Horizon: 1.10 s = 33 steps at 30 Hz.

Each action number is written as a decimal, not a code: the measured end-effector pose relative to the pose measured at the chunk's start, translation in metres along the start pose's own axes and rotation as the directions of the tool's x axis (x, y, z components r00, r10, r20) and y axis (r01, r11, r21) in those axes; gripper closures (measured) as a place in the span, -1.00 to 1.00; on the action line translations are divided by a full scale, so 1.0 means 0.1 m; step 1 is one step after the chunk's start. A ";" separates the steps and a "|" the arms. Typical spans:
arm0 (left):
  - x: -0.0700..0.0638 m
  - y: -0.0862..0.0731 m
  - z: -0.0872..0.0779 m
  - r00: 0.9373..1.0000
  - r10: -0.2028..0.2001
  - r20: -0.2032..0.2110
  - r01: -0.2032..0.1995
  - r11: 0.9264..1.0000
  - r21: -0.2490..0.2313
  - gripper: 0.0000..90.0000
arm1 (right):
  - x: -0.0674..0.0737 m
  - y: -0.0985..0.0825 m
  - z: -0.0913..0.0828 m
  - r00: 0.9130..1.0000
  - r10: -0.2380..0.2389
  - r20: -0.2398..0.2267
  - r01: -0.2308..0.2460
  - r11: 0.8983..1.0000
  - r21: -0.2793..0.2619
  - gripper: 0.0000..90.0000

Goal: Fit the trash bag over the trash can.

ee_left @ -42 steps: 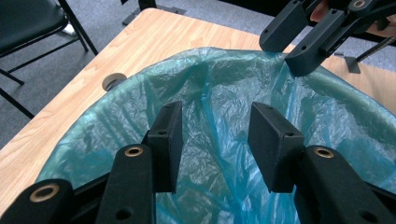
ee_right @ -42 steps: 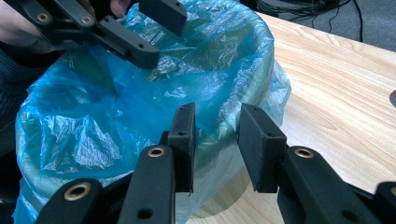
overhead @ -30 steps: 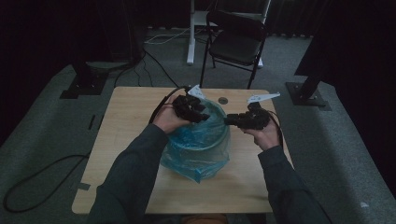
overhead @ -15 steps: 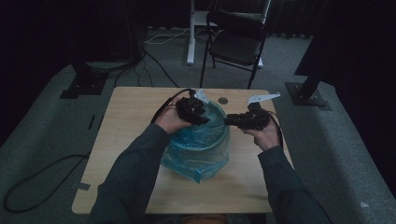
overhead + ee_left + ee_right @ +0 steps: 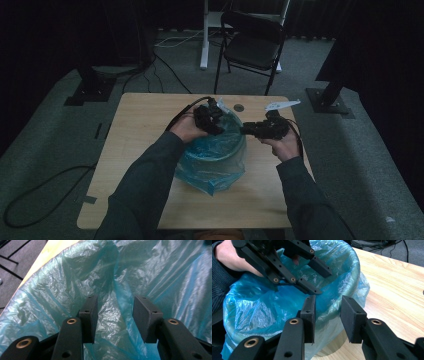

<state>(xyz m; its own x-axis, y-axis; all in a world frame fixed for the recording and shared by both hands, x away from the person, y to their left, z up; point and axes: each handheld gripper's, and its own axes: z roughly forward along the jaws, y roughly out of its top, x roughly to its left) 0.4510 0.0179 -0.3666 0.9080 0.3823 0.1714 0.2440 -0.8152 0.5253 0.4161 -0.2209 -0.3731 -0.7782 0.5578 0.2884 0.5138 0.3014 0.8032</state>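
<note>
My left fingers (image 5: 115, 315) gape inside the blue bag (image 5: 215, 155) lining the bin (image 5: 352, 270) on the surface (image 5: 145, 125); right fingers (image 5: 328, 317) straddle its rim, unclamped. I'd press liner flat, then pinch.

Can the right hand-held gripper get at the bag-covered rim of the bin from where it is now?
Probably yes. The right hand-held gripper has its jaws open and aimed at the rim of the bin under the blue bag, with nothing between them. The left hand-held gripper works farther along, inside the bin.
</note>
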 end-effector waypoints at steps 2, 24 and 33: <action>0.00 0.01 0.02 1.000 0.006 -0.006 -0.005 1.000 0.023 0.23 | 0.00 0.00 0.00 1.000 0.000 0.000 0.000 1.000 0.000 0.45; -0.02 0.05 0.21 0.995 0.044 -0.087 -0.029 0.986 0.166 0.24 | 0.01 -0.01 -0.01 1.000 -0.002 0.003 0.002 1.000 -0.002 0.44; -0.02 0.05 0.28 0.994 0.059 -0.090 -0.038 0.974 0.223 0.24 | 0.01 -0.01 -0.01 1.000 -0.001 0.004 0.001 1.000 -0.002 0.44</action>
<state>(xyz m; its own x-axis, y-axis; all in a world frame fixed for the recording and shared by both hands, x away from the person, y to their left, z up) 0.4598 0.0004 -0.3876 0.8867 0.3707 0.2762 0.2790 -0.9055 0.3196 0.4144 -0.2214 -0.3729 -0.7772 0.5607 0.2855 0.5124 0.3007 0.8044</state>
